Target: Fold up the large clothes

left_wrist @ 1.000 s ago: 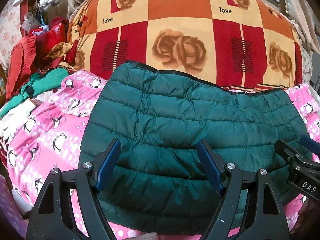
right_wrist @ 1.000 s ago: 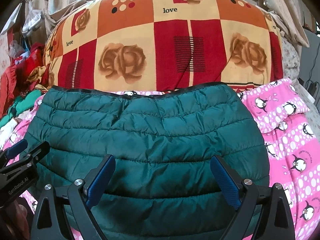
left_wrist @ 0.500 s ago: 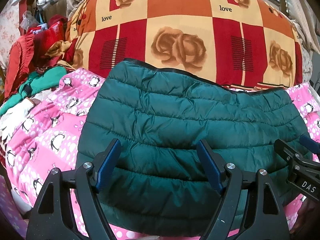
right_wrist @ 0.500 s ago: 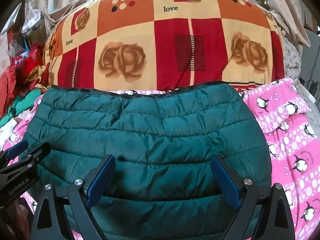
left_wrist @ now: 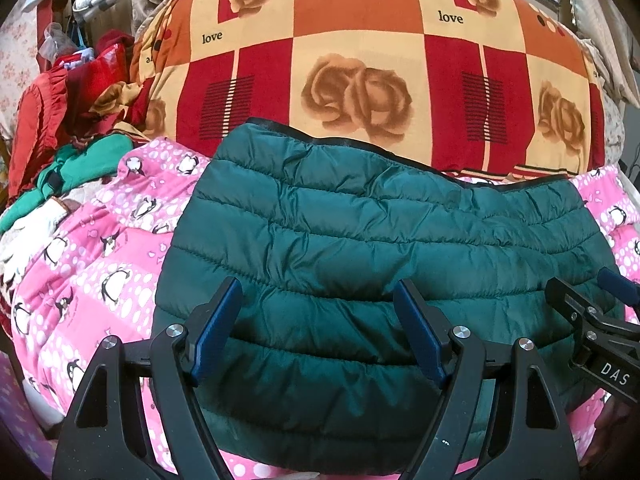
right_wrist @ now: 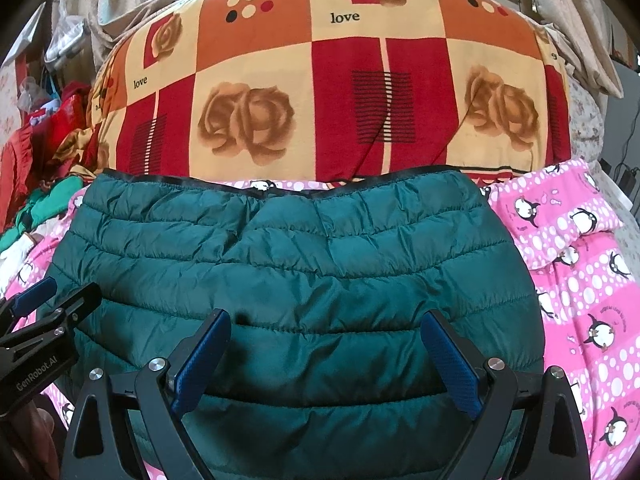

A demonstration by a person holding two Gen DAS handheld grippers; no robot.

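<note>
Left tool (left_wrist: 318, 328) "DAS" and right tool (right_wrist: 326, 354) "GenRobot.AI" both spread apart above green puffer jacket (right_wrist: 296, 280), "love" quilt (right_wrist: 344, 64) behind

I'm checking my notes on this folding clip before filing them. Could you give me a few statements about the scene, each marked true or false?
1. The green quilted jacket lies on the pink penguin-print bedding. True.
2. The left gripper is clamped on the jacket. False: its jaws stand open, nothing between them.
3. The right gripper has open jaws. True.
4. A plain blue quilt is piled behind the jacket. False: the rose-patterned quilt is red, orange and cream.
5. Red clothes are heaped on the left. True.
</note>
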